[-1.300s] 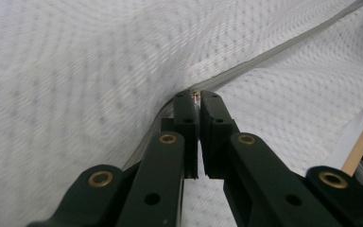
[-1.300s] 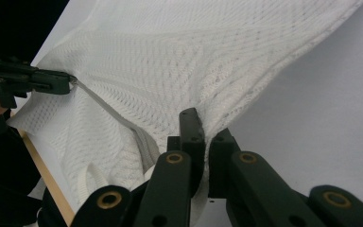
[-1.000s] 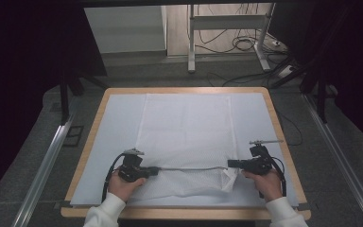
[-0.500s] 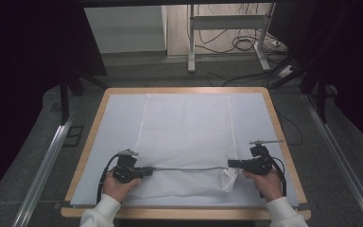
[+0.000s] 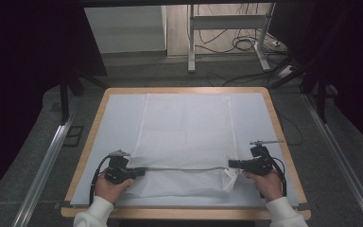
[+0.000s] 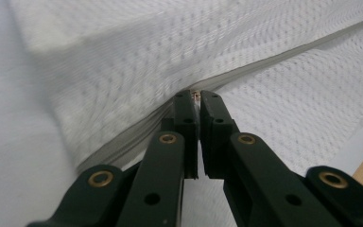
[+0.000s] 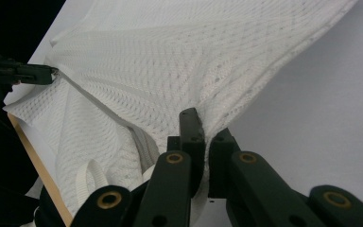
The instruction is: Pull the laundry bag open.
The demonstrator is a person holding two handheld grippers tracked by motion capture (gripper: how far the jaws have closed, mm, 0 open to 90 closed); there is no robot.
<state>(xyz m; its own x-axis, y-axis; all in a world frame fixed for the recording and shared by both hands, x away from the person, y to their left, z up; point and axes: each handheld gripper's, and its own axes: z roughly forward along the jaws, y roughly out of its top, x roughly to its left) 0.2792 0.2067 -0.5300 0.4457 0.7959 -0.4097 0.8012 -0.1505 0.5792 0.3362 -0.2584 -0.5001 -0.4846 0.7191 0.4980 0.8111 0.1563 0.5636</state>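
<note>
My left gripper (image 6: 196, 101) pinches the zipper end of the white mesh bag (image 5: 185, 137); my right gripper (image 7: 202, 127) nips its opposite edge, mesh bunched between closed jaws. I judge this an unzip: keep the zipper line (image 5: 184, 168) taut, pull level. The table's wooden edge (image 5: 184, 212) runs close at 6 o'clock; open room lies toward 12
</note>
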